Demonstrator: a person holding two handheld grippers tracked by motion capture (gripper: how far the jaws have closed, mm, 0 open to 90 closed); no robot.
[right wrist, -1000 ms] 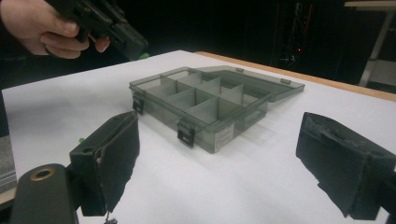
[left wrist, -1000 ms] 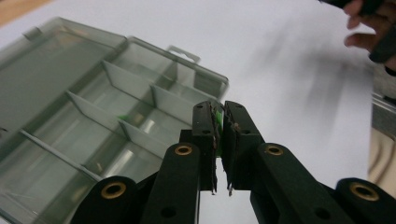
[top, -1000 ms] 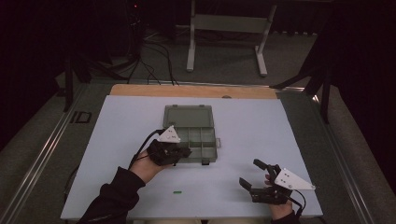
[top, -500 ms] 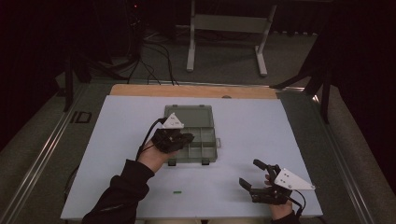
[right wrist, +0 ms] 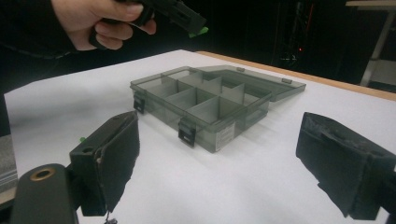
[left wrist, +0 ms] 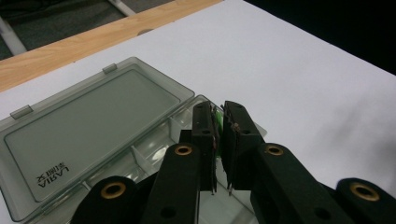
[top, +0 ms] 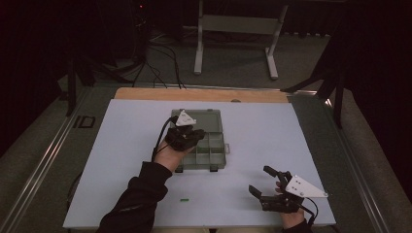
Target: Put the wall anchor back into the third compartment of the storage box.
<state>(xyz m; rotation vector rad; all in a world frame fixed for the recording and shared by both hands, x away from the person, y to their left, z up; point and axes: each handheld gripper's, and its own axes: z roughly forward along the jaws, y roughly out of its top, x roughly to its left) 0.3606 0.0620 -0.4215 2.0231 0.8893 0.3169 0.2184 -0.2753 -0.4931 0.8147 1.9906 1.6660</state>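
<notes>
— What's on the white tabletop [top: 272,141]?
— A smoky compartment box [top: 205,145] with its lid [left wrist: 88,126] folded back flat.
— And the left tongs [top: 190,136]?
— Above the box's compartments, clamped on a small green piece [left wrist: 217,122]; it sticks out at their tips.
— The right tongs [top: 265,180]?
— Near the tabletop's front edge, well apart from the box, jaws spread wide with nothing between them. Another green bit [top: 184,199] lies on the tabletop, near the front.
</notes>
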